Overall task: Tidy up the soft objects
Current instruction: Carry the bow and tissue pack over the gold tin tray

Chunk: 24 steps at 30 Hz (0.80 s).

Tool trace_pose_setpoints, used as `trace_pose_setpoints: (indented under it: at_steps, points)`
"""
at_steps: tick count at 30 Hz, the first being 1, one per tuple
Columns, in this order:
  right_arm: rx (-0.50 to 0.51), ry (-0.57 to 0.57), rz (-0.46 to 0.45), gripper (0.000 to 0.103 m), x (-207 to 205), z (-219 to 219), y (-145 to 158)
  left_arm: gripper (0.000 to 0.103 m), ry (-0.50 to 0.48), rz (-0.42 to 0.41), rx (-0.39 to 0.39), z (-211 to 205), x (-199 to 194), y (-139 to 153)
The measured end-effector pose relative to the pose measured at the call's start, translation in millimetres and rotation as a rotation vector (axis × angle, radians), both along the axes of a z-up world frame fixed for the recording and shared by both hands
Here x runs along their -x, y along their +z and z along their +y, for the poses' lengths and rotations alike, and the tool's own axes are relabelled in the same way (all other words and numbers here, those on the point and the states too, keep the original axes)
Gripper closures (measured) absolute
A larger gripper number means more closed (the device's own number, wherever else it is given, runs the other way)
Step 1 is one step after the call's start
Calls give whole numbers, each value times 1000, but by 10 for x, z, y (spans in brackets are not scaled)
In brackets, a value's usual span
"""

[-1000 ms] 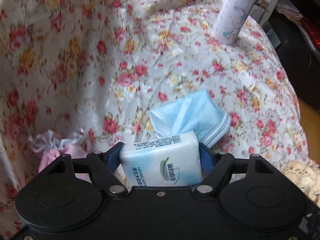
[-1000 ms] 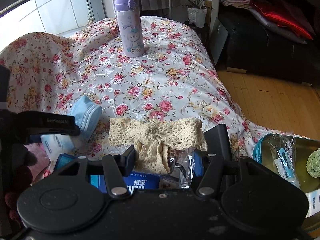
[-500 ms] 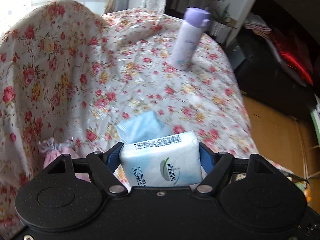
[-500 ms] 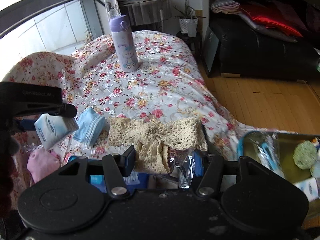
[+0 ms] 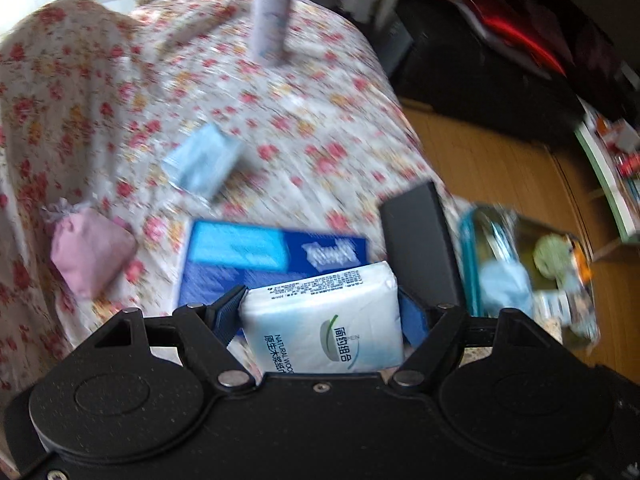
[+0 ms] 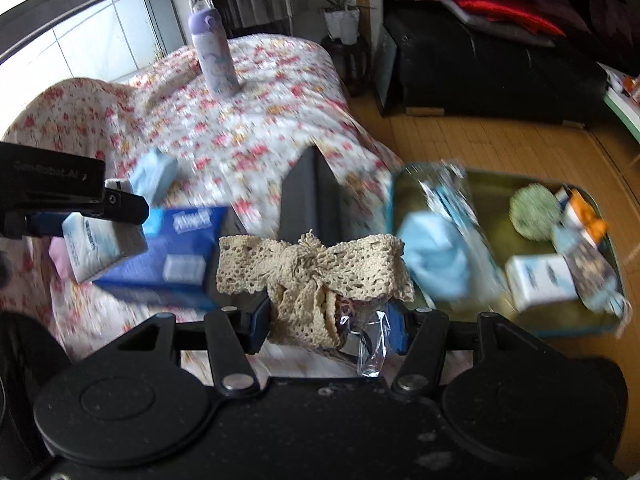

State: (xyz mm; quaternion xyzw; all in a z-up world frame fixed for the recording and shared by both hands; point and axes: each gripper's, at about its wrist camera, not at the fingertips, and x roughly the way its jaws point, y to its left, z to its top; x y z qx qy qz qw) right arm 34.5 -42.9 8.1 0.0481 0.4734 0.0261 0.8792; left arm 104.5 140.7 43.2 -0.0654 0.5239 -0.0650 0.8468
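Observation:
My left gripper [image 5: 320, 312] is shut on a white tissue pack [image 5: 324, 320] with green print, held above the flowered cloth. From the right wrist view that same tissue pack [image 6: 100, 244] hangs at the left. My right gripper [image 6: 328, 316] is shut on a beige lace bow [image 6: 316, 272] with clear wrapping under it. A blue face mask [image 5: 204, 164] and a pink pouch [image 5: 90, 248] lie on the cloth. A blue tissue box [image 5: 256, 264] lies below my left gripper. A teal-rimmed tray [image 6: 600, 328] on the floor holds a mask, a tissue pack and other small items.
A flowered cloth [image 6: 248, 128] covers the table. On it at the back stands a lilac bottle [image 6: 214, 56]. A dark flat object [image 6: 308, 196] leans at the table's edge beside the tray. Wooden floor [image 6: 500, 144] and a black sofa [image 6: 480, 68] lie to the right.
Both grippers have swung right and lifted away from the cloth with their loads. The blue box and the tray have come into the left view; the tray shows more fully on the right.

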Motion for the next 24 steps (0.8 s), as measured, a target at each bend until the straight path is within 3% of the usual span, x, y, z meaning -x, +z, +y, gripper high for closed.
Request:
trace_pose_setpoints:
  at_steps: [8,17,24]
  points:
    - [3,-129,36,47,317,-603,-106,30,-110,39,31,-494,166,37]
    - [31,-439,-66,47,300,-1488,-151,30,-219,22,43,-1209,62,89]
    - [81,-616,-151,47,201,-1890,-323,30,-264,-6,48,-1728,-145,130]
